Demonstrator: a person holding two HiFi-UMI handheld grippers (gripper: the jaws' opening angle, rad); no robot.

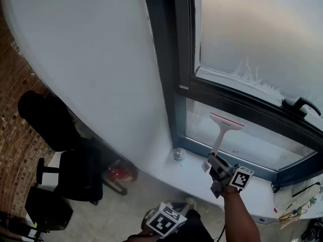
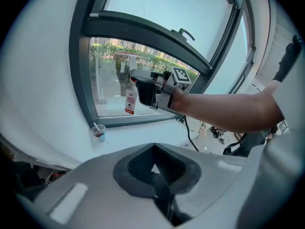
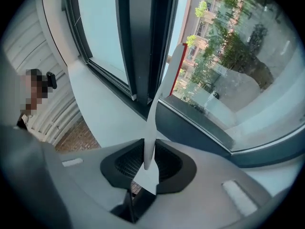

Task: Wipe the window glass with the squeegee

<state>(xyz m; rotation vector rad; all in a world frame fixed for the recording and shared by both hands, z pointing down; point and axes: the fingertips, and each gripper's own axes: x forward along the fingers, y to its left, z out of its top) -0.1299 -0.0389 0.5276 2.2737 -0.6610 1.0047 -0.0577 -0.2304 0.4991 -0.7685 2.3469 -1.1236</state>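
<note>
- Grey left tongs sit low and nearest, pads drawn together, apparently on nothing.
- Beyond them the right tongs clamp the white handle of the squeegee, raised above the windowsill.
- Its red-edged blade lies against the lower pane of window glass.
- A small cup stands on the windowsill by the frame corner.

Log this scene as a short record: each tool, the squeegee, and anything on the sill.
Right tool: shut on handle of white plastic squeegee with red blade
Squeegee: blade up, at lower glass pane
Left tool: shut, empty, held back from the window
Sill: small clear cup with straw, left of the squeegee
</note>
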